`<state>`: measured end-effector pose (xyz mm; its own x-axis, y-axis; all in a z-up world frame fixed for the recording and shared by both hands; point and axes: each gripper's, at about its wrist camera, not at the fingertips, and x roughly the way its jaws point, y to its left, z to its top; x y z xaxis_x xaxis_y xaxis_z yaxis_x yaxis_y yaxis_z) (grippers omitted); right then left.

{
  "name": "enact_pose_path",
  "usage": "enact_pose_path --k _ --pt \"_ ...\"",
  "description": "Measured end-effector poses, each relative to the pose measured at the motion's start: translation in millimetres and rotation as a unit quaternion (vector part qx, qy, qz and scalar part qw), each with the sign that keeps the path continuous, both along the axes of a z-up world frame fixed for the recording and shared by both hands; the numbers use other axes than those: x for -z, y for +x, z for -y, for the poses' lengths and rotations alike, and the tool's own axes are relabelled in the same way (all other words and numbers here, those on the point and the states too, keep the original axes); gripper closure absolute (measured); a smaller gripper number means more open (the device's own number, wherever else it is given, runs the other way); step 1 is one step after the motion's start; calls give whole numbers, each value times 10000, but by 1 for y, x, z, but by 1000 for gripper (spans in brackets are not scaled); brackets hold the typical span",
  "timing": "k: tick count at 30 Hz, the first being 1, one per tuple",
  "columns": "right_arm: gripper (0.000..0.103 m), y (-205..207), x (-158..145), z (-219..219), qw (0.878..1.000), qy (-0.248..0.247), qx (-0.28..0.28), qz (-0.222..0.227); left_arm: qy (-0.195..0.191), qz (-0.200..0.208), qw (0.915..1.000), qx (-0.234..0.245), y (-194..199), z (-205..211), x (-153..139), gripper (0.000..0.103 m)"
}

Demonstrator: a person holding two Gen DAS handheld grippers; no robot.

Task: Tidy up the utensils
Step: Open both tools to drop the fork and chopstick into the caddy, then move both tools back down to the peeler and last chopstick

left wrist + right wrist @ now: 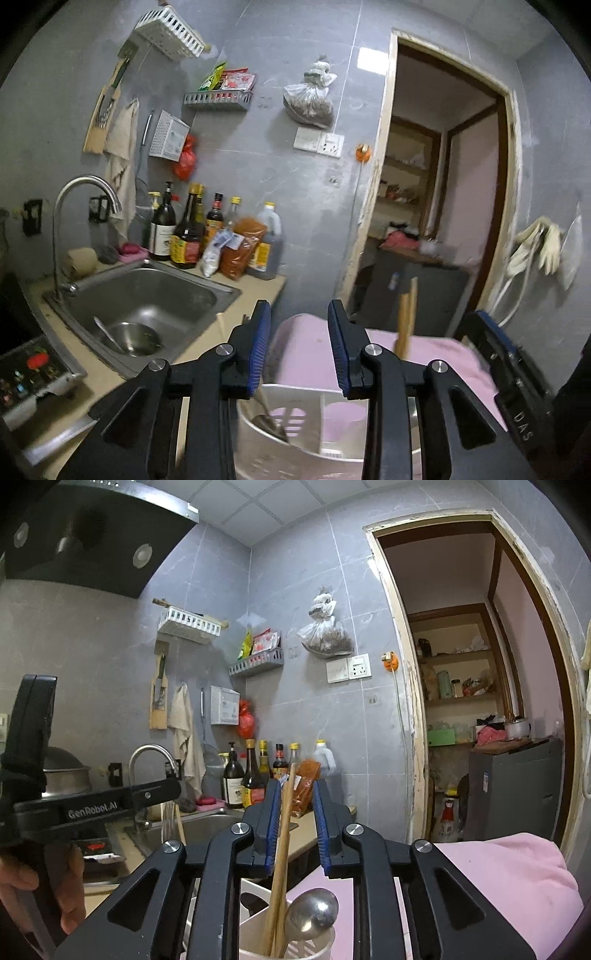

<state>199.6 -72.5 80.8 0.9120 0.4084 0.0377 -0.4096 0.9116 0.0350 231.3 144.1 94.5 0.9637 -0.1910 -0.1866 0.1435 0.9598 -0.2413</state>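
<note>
Looking out along my left gripper (299, 343), far off to the left of my fingers I see the steel sink (147, 295) with a round bowl (135, 338) lying in its basin, and the curved tap (86, 188) arching over it. Behind the sink, against the grey wall, stands a row of sauce bottles (184, 229). My left fingers are spread wide apart with nothing between the blue pads (260, 347). Directly below them sits the white utensil holder (306, 443), divided into compartments; a metal spoon (269, 421) leans in the compartment under my left finger. Just right of my right finger a pair of wooden chopsticks (406, 317) stands upright, blurred, over a pink cloth (443, 354).

From my right gripper (295, 830), the other gripper's black body shows at far left, held in a hand (40, 890). My right fingers are partly open; the chopsticks (282, 849) rise between the pads (273, 830), leaning against the left one, clear of the right one, so I am not clamping them. Their lower ends stand in the holder (251, 938) below my fingers. Just right of them in the same compartment, a large steel spoon (312, 914) stands bowl upward. Further right lies the pink cloth (509, 882), and beyond it the open doorway (461, 664).
</note>
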Motion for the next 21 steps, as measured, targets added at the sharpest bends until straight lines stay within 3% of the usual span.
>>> enact_pose_path --k 2,7,10,13,16,18,21 --pt "82 -5 -5 4 10000 6 38 66 -40 54 10000 25 -6 1 -7 75" --pt "73 -21 -20 22 9994 13 237 260 -18 258 9996 89 -22 13 -21 54" --pt "54 -33 -29 38 9986 6 368 386 11 387 9990 205 -30 25 -28 40" --pt "46 -47 -36 56 9971 -62 532 532 2 520 9979 395 -38 37 -31 27" --pt "28 -59 -41 75 9954 -143 716 614 80 640 9959 628 -45 56 -37 15" --pt "23 -68 -42 89 9942 -167 850 644 140 691 9948 732 -49 68 -37 7" --pt "13 -81 -41 109 9921 -232 1050 641 198 783 9928 880 -57 89 -34 4"
